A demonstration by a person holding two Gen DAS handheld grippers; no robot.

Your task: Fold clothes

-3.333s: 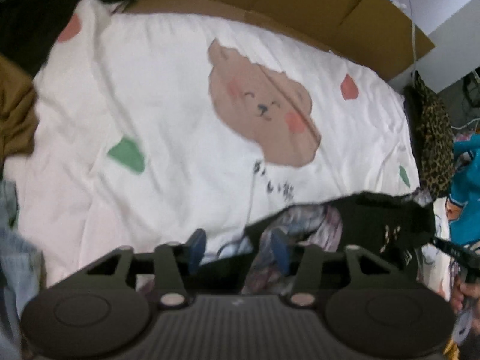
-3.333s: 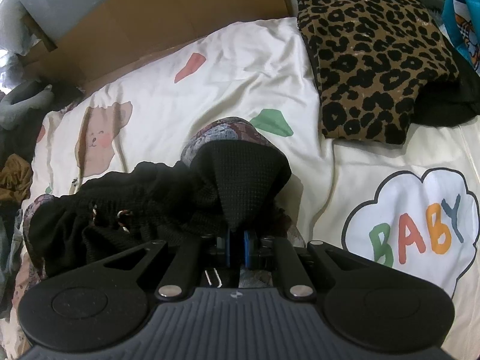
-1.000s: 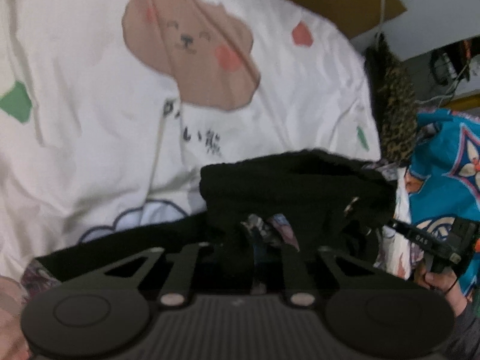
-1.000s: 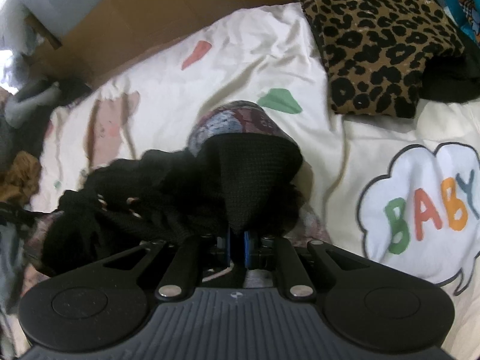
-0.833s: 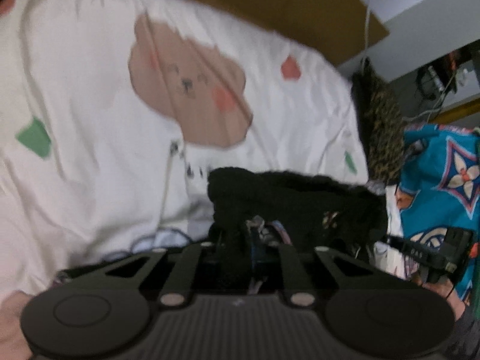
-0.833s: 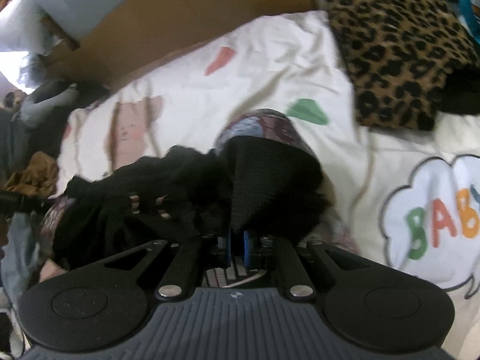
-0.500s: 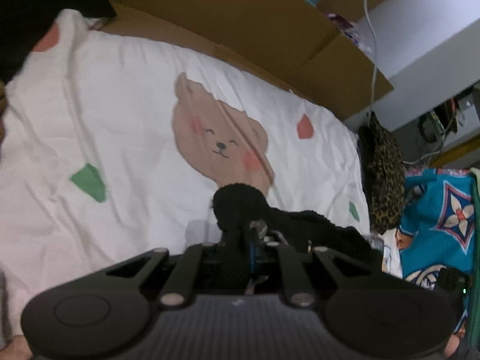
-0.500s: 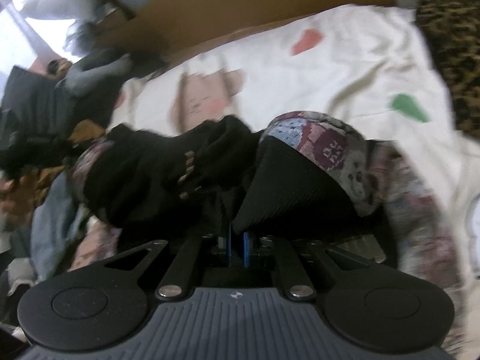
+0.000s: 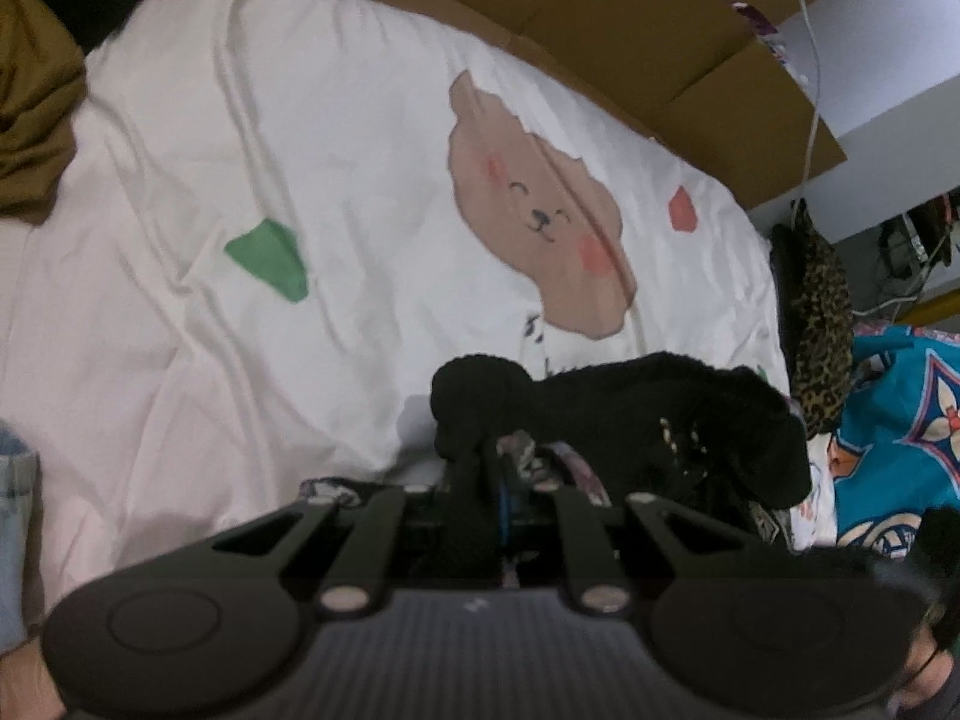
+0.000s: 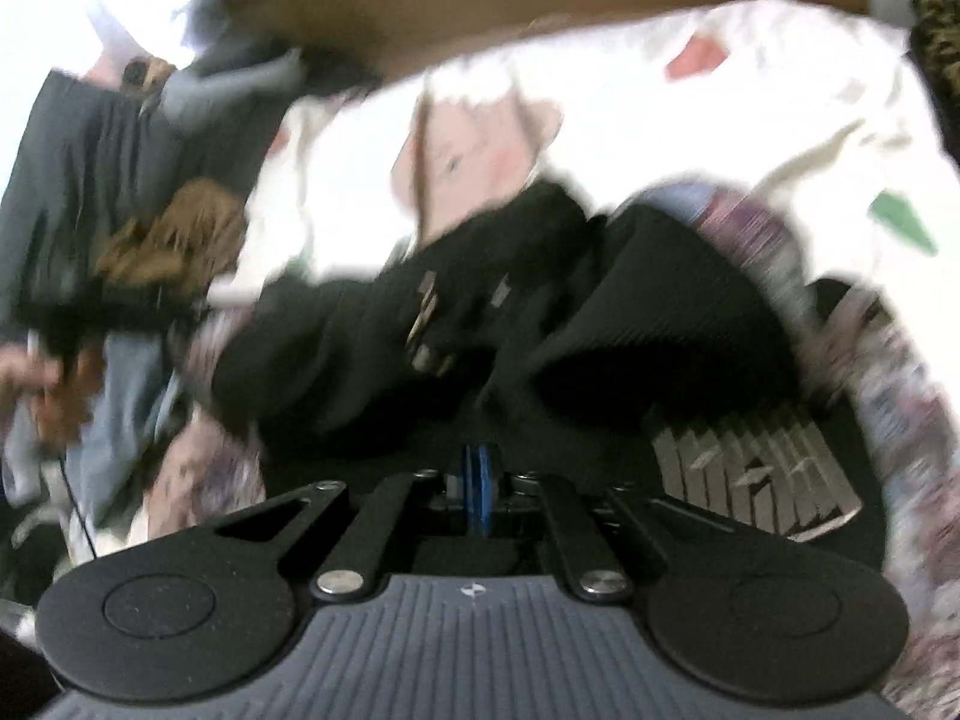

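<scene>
Pinching one bunched end of the black knit garment (image 9: 630,414), the left hand-held gripper (image 9: 503,483) is clenched on it above the white bear-print bedsheet (image 9: 336,192). The right hand-held gripper (image 10: 478,483), clamped on the other end, shows patterned lining (image 10: 900,372). Cardboard boxes (image 9: 690,42) behind; contents unseen.

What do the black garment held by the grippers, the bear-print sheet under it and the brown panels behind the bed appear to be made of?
Black garment: seemingly a fuzzy knit, matte with a soft, nubby edge; a patterned, lighter lining shows inside.
Bear-print sheet: probably thin woven cotton or a blend; smooth and matte, with fine creases.
Brown panels: likely corrugated cardboard; flat, dull brown, with fold lines.
</scene>
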